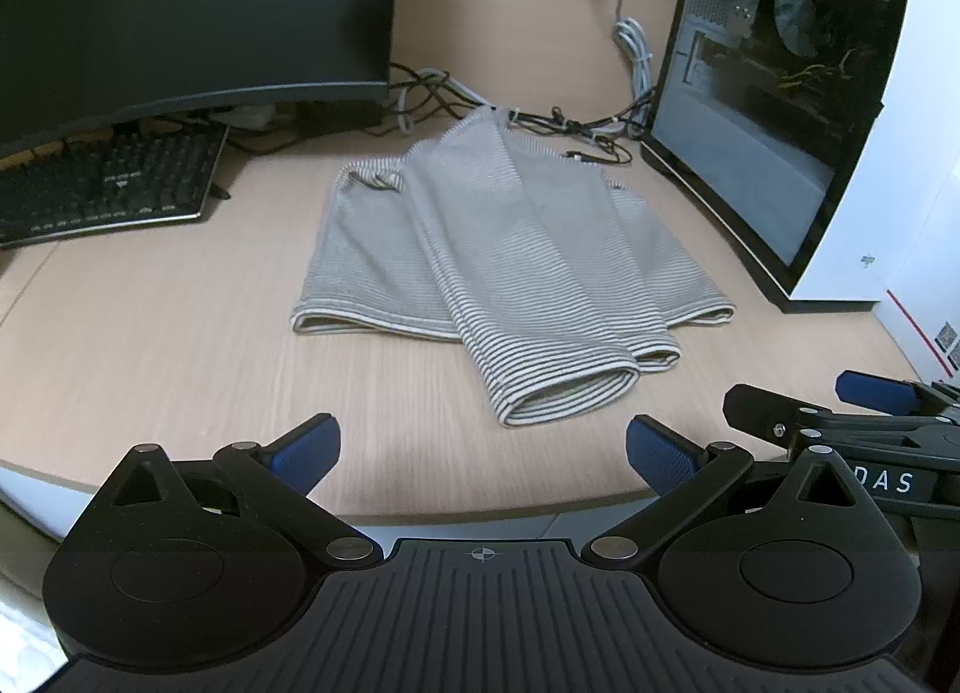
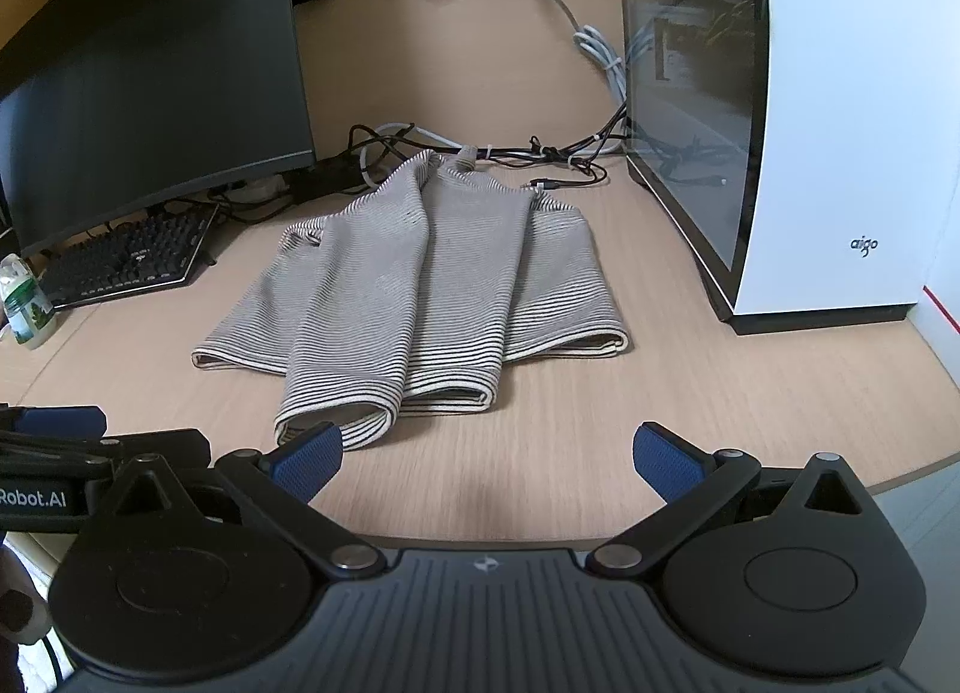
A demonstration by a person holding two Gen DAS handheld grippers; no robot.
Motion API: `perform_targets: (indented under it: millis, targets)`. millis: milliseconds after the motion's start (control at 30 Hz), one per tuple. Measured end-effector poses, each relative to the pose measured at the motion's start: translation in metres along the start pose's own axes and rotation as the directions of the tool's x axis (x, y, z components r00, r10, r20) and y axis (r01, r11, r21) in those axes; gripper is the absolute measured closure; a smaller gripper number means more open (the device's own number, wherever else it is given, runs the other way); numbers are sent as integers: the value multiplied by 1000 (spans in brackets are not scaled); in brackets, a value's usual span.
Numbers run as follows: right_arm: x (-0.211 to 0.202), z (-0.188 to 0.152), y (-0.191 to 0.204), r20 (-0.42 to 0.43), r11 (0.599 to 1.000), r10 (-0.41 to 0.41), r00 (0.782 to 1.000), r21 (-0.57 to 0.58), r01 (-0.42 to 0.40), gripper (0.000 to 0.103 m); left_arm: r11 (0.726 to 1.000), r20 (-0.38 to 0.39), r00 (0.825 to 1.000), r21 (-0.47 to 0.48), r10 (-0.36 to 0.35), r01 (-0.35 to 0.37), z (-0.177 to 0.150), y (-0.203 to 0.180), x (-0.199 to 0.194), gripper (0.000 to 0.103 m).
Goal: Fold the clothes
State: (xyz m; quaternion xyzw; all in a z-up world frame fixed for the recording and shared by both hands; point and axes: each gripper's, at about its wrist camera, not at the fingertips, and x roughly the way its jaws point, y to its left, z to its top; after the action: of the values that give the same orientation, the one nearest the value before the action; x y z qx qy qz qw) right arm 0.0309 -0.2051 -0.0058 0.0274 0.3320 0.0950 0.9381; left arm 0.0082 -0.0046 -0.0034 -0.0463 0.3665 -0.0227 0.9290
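A grey-and-white striped garment [image 1: 510,261] lies on the wooden desk [image 1: 180,345], its sides and both sleeves folded lengthwise over the middle, cuffs toward me. It also shows in the right wrist view [image 2: 420,285]. My left gripper [image 1: 483,453] is open and empty, hovering above the desk's front edge just short of the cuffs. My right gripper [image 2: 489,456] is open and empty beside it, its left pad [image 2: 306,462] close to the nearest cuff. Each gripper shows at the edge of the other's view.
A dark monitor [image 1: 180,3] and black keyboard [image 1: 108,183] stand at the back left. A white computer case [image 2: 810,123] with a glass side stands at the right. Tangled cables [image 1: 570,123] lie behind the garment. A small bottle [image 2: 24,303] stands at the left.
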Motion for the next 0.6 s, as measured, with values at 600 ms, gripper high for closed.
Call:
perform_targets:
  millis: [600]
  targets:
    - [70,64,19,-44,994,-68,997,81,72,0,994,-43,993,-20,-112,112,63,70,53,0]
